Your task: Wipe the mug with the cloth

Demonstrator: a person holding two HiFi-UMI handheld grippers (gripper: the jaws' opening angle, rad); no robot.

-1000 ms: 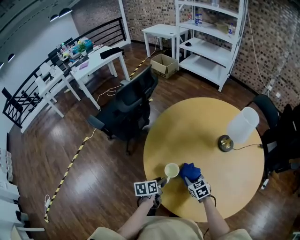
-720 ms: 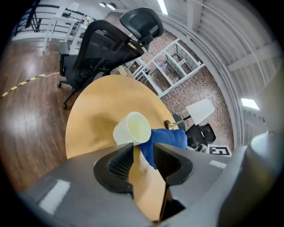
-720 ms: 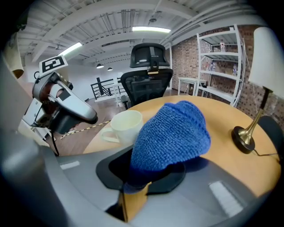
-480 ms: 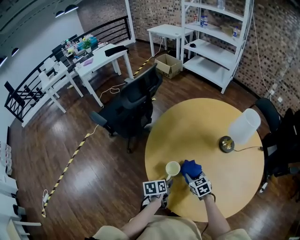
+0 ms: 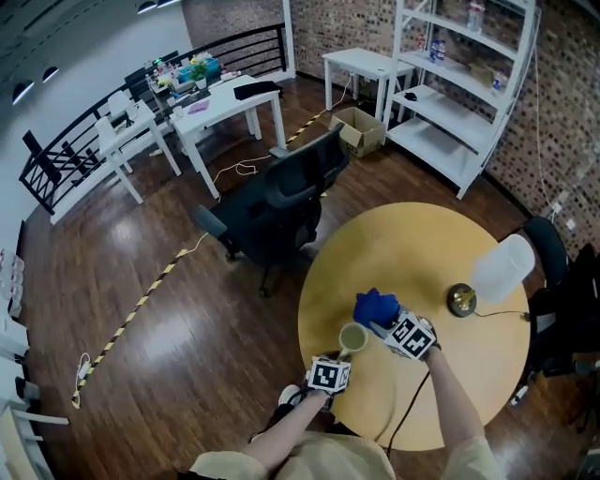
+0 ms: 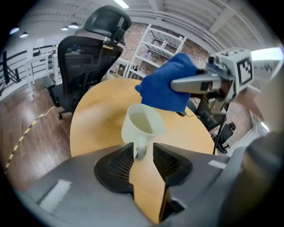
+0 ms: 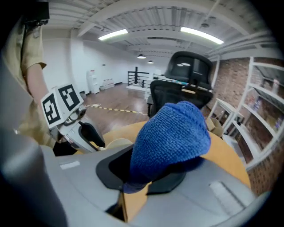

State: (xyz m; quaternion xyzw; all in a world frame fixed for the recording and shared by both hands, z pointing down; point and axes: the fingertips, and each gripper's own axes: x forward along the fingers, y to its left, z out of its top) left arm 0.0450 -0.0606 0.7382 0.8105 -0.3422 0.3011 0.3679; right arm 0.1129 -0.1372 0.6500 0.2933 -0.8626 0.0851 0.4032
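Head view: two claws over one round surface (image 5: 422, 253). The left claw (image 5: 342, 355) grips one mug (image 5: 353, 337) by its handle; the right claw (image 5: 387, 322) clamps one blue cloth (image 5: 375, 306) just beside the rim.

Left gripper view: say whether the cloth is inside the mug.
No, the cloth, held in the right claw, is outside the mug, whose inside shows empty.

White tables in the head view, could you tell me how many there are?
2. One white table stands by the railing, cluttered; a smaller white table stands at the brick wall beside the shelving. Others may be hidden.
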